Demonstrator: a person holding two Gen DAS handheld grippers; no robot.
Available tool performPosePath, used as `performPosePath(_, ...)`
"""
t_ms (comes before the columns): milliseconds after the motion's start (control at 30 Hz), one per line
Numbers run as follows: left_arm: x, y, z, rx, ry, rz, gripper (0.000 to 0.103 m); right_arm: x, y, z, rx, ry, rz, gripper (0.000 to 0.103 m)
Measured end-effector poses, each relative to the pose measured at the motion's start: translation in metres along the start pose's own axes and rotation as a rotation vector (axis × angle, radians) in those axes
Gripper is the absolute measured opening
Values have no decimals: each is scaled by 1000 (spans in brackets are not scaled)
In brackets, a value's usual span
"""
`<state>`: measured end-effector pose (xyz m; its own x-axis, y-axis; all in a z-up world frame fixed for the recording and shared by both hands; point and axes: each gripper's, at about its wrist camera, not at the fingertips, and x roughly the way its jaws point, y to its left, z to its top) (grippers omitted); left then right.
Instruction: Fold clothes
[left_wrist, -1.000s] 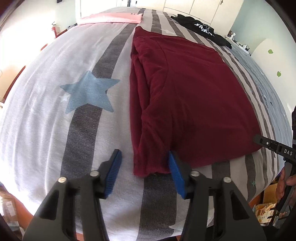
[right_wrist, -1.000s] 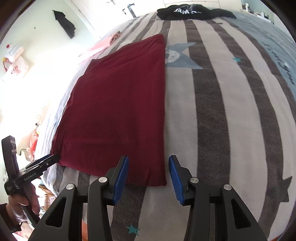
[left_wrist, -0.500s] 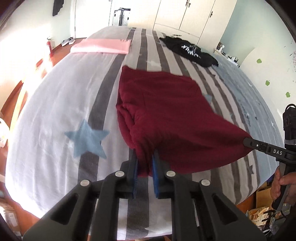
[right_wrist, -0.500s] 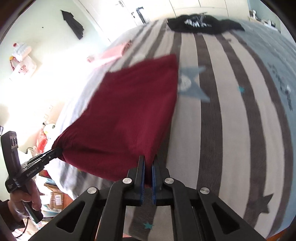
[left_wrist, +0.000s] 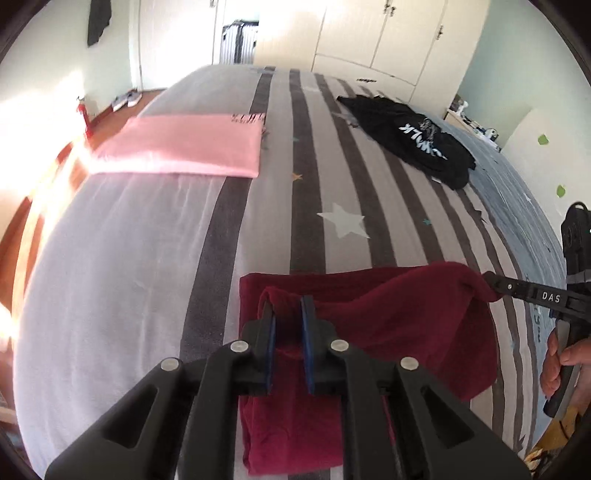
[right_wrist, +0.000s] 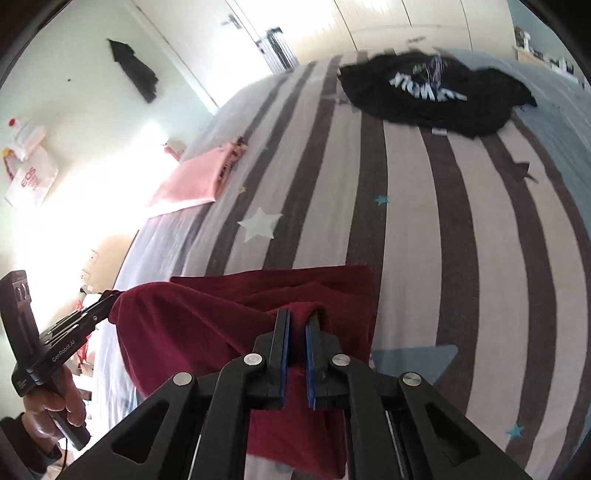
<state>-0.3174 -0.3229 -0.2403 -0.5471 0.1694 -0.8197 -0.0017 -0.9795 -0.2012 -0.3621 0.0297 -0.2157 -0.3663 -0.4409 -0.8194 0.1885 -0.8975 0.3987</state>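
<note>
Corners of the maroon garment (left_wrist: 399, 317) are what matter now: the left gripper (left_wrist: 289, 332) pinches one bunched corner and the right gripper (right_wrist: 297, 350) pinches the other, each pair of jaws having just closed onto cloth. Between them the lifted hem sags, running crosswise to the stripes of the bed cover (left_wrist: 147, 258). Beneath, the rest of the garment lies flat on the bed. Its far edge sits just ahead of both grippers, about equally near each, so laying the hem down there looks like the next move.
</note>
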Motion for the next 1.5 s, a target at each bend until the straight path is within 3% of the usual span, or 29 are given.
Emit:
performPosePath(100,-5,25,-5,-82,-32,-4,23,14,-3,10,-19,-4,13,11)
performPosePath(133,-11,30,-9,-98,-62,-5,36,11,-1,9,-43,-29,5,14)
performPosePath(167,-17,36,-14,-115,-88,-4,57,6,-1,8,-59,-60,8,32)
performPosePath(200,-22,41,-19,-133,-104,0,65,2,-2,7,-64,-84,17,54)
performPosePath(267,-29,51,-28,-141,-121,-7,70,-5,-8,5,-65,-122,38,58)
performPosePath(367,-15,49,-34,-93,-72,-19,70,0,-18,1,-56,-106,42,58)
performPosePath(467,21,24,-28,-15,-17,-6,70,21,-25,-6,-56,-43,28,58)
performPosePath(633,44,11,-19,16,0,-20,64,46,-22,-8,-81,-16,6,58)
performPosePath(700,53,14,-13,0,16,-42,51,51,-24,-4,-63,-22,13,56)
performPosePath(733,56,15,-10,0,22,-48,39,53,-25,-2,-54,-26,16,55)
performPosePath(767,58,14,-8,9,25,-54,25,54,-25,0,-54,-29,12,51)
performPosePath(800,59,12,-6,27,30,-53,19,56,-25,2,-60,-30,2,41)
performPosePath(833,60,8,-5,49,33,-43,15,57,-24,5,-67,-31,-9,37)
performPosePath(933,67,8,-3,53,48,-6,13,62,-23,10,-89,-29,-48,29)
performPosePath(1100,72,36,0,-72,60,55,13,67,-26,5,-129,-19,-132,28)
performPosePath(1233,68,38,0,-33,60,128,13,53,-28,4,-133,-77,-150,28)
performPosePath(1367,36,24,6,-16,-46,125,13,39,-43,13,-63,-119,-171,28)
performPosePath(1500,18,-17,4,29,-107,41,13,33,-18,11,-128,-146,-122,29)
